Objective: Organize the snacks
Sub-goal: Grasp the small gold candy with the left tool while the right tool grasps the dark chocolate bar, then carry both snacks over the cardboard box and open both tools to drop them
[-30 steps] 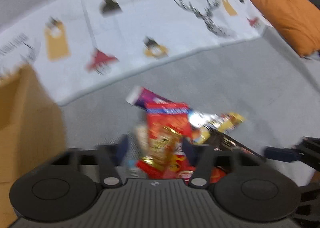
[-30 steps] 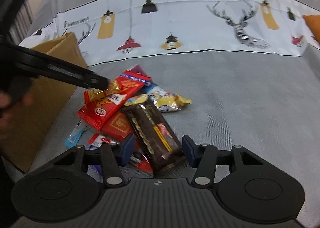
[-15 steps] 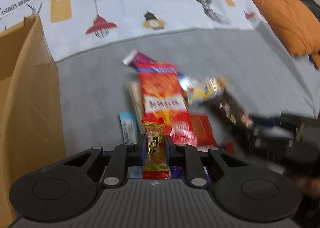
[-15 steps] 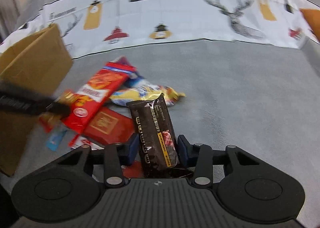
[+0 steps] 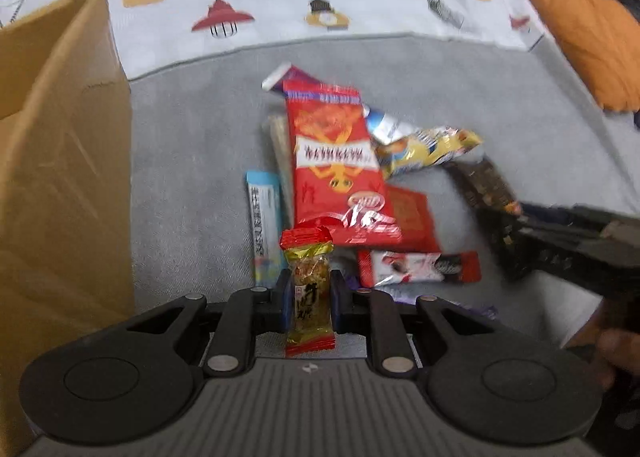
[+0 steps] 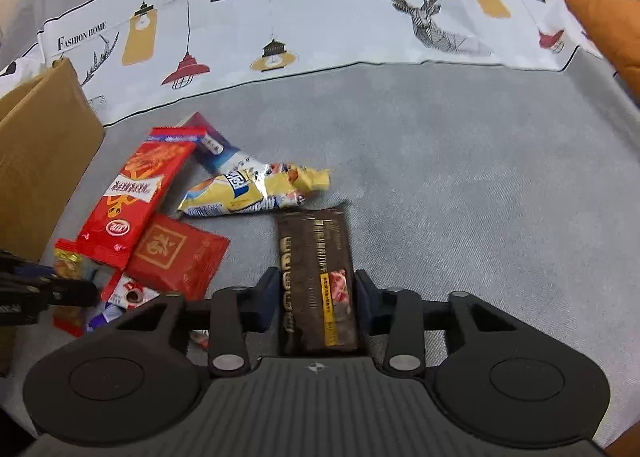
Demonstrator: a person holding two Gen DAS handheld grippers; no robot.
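Left wrist view: left gripper is clamping its jaws on a small gold-and-red candy bar, holding it upright just above the snack pile. Pile is sitting on the grey sofa seat — long red snack pack on top, yellow wrapper to its right, blue stick pack to its left, flat red packet underneath. Cardboard box is standing just left of the pile. Right wrist view: right gripper is gripping a dark brown chocolate bar — jaws pressed on both long edges, bar lying lengthwise, right of the pile. Orange cushion at far right.
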